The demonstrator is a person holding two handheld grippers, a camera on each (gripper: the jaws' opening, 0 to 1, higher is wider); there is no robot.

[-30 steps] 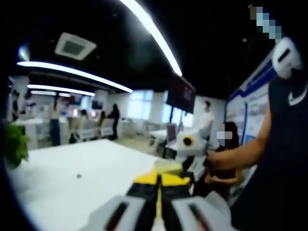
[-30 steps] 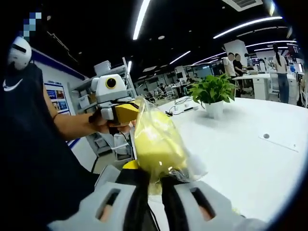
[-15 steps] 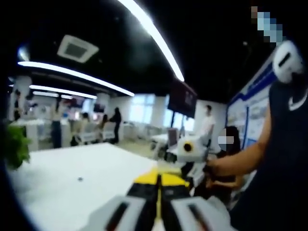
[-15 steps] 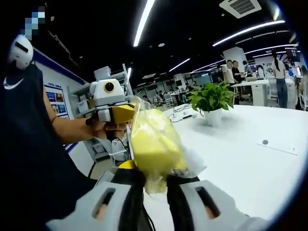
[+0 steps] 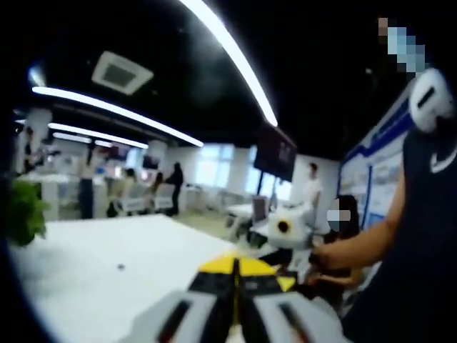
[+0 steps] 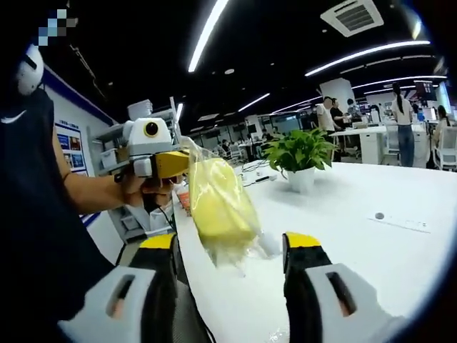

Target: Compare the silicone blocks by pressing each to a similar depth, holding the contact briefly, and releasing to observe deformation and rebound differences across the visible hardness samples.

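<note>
L hand-held gripper [image 5: 235, 266], in the left gripper view: yellow tips pressed together w/ no gap, raised above the white desk [image 5: 107, 264]. The right gripper view shows it from the other side, clamped on the top of a clear plastic bag [image 6: 191, 148]. The yellow silicone block [image 6: 218, 204] hangs inside that bag, in the air, above the near desk edge. R hand-held gripper [image 6: 230, 243]: a sec ago its jaws were squeezed onto the lower part of the bagged block. Now they stand wide apart, one tip each side of the bag's bottom and clear of the block. So the change is a release. I read this as press and hold done for this sample and the rebound check underway. The block looks full and rounded, no obvious dent left, though the crinkled bag and glare make fine deformation hard to judge. L grip hasn't changed, so the sample stays put for viewing. Count: 1 yellow block, 1 bag, 2 hand-held grippers, 1 desk, 1 potted plant [image 6: 303, 150] farther back on the desk. W/ just one sample counted, the compare across hardnesses is prob. far from done. Next call would be to swap to another block and match the same squeeze depth.
</note>
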